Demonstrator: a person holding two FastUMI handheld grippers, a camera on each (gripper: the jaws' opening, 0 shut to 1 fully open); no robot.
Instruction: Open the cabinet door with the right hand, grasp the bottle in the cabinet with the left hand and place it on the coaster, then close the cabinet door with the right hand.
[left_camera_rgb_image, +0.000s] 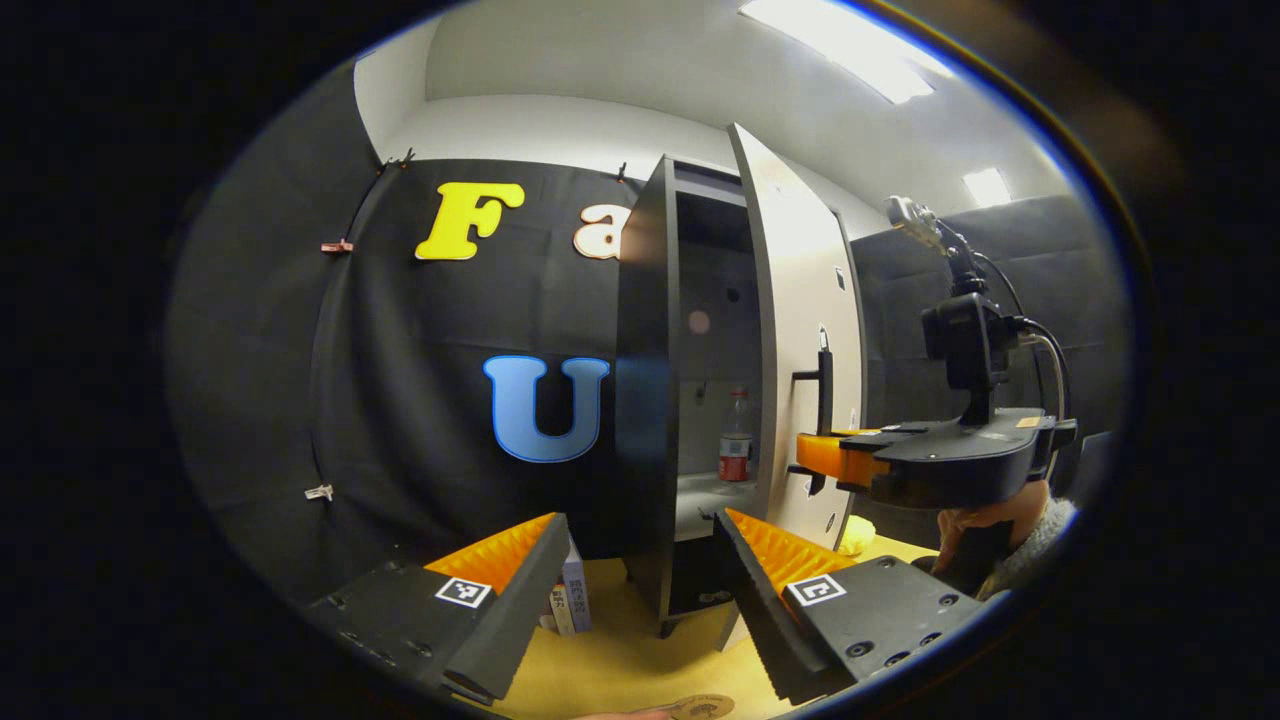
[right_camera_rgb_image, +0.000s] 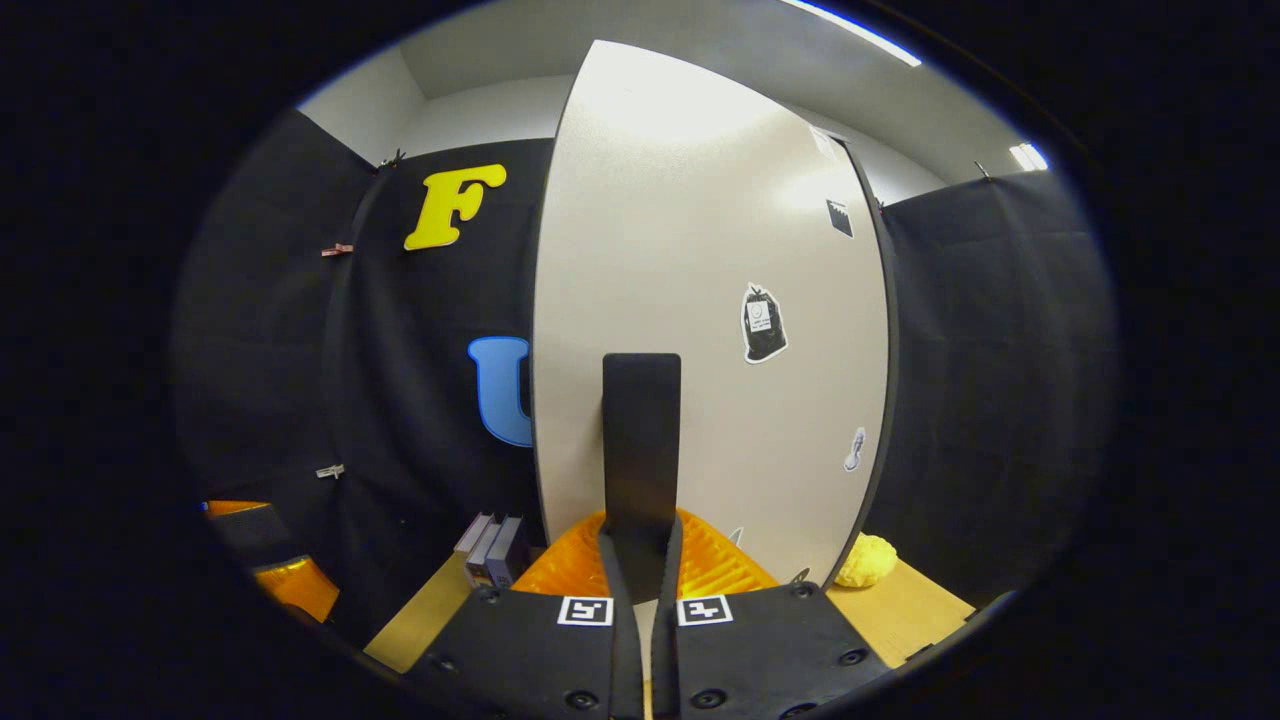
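— Left gripper view: what did it show?
— The cabinet (left_camera_rgb_image: 650, 400) stood on the yellow bench (left_camera_rgb_image: 620, 650) with its door (left_camera_rgb_image: 800, 350) swung partly open. On a shelf inside stood the bottle (left_camera_rgb_image: 737, 437), upright, clear with a red label. The left gripper (left_camera_rgb_image: 640, 590) hung in front of the cabinet, well short of the bottle, its fingers (left_camera_rgb_image: 520, 580) spread wide apart with nothing between them.
— And the coaster?
— A round brown disc, the coaster (left_camera_rgb_image: 703, 707), lay on the bench at the very bottom edge, near that gripper.
— Where was the right gripper?
— Off to the right, the right gripper (left_camera_rgb_image: 815, 455) reached the door at its dark handle (left_camera_rgb_image: 824, 390), with a sleeve (left_camera_rgb_image: 1040, 540) below it.
— Right gripper view, then?
— The pale door (right_camera_rgb_image: 700, 300) faced the camera, stickers on it. The right gripper (right_camera_rgb_image: 641, 560) had its fingers (right_camera_rgb_image: 700, 565) closed tight on the handle (right_camera_rgb_image: 641, 450), which rose straight up between them.
— Anything else?
— A few small boxes (right_camera_rgb_image: 490, 545) stood by the cabinet's foot, and a yellow lumpy thing (right_camera_rgb_image: 865, 560) lay on the bench (right_camera_rgb_image: 900, 600) beside the door.
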